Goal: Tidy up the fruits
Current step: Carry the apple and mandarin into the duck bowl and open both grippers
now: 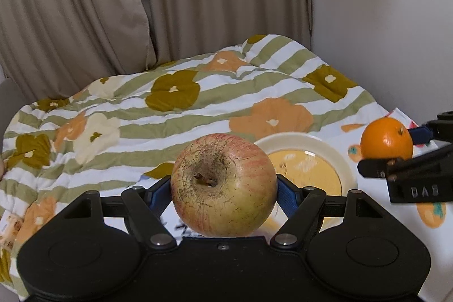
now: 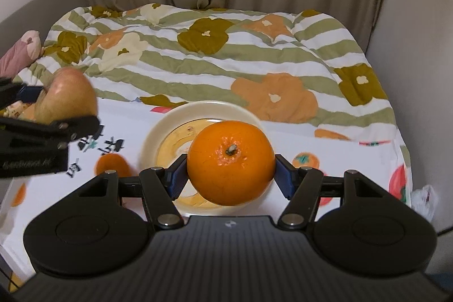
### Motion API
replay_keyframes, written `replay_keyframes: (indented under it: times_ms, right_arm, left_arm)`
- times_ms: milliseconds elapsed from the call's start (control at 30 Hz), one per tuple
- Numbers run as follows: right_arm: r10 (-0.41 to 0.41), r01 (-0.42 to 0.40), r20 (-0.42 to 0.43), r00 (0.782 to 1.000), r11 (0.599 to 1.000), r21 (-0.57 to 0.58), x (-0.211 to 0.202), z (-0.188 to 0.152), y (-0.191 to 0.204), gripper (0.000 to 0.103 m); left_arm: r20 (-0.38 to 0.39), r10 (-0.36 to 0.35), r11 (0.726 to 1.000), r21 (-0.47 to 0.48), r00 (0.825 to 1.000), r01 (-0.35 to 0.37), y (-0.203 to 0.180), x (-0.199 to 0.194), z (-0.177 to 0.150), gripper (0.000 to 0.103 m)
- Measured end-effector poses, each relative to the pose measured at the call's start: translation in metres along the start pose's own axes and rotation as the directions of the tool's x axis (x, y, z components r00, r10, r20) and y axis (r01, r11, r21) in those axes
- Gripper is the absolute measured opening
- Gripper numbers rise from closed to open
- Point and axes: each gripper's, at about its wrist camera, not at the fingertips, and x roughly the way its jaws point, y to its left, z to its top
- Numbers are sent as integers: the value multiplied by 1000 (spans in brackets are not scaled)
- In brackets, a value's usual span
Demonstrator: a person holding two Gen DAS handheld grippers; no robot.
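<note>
Your left gripper [image 1: 223, 190] pinches the firm, smooth apple [image 1: 223, 184] between its pads across its widest girth, your right gripper [image 2: 230, 174] likewise the orange [image 2: 230, 162], probably softer-skinned, both above the plate [image 2: 170, 120]; squeeze gently.

Bed [image 2: 354, 27] carried a floral quilt [image 2: 198, 58].
Printed cloth [image 2: 339, 157] and cream plate [image 2: 153, 132] lay nearer.

- The apple [image 1: 223, 184] sits between the left gripper's [image 1: 223, 193] fingers, raised above the table [image 1: 368, 200].
- The orange [image 2: 230, 162] sits between the right gripper's [image 2: 230, 174] fingers, to the apple's right.
- The plate [image 2: 153, 137] lies on the table below and between them.
- The quilt [image 2: 198, 61] lies behind the plate.
</note>
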Motion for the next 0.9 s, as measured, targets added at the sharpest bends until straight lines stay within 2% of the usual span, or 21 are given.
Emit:
replay_keyframes:
  times_ms: [267, 467, 633, 900]
  right_arm:
    - [26, -30, -44, 999, 996, -83, 61, 13, -38, 78]
    - [45, -55, -77, 996, 990, -128, 101, 16, -55, 78]
    - [72, -85, -100, 992, 987, -135, 121, 15, -62, 78]
    - [96, -113, -119, 988, 982, -151, 127, 14, -65, 78]
  left_arm:
    - [-60, -20, 1000, 0, 998, 20, -29, 78, 26, 79]
    - [-128, -24, 1000, 10, 991, 25, -45, 131, 28, 79]
    - [-177, -31, 999, 24, 984, 36, -54, 156, 26, 79]
    - [-214, -40, 998, 38, 976, 49, -62, 171, 23, 79]
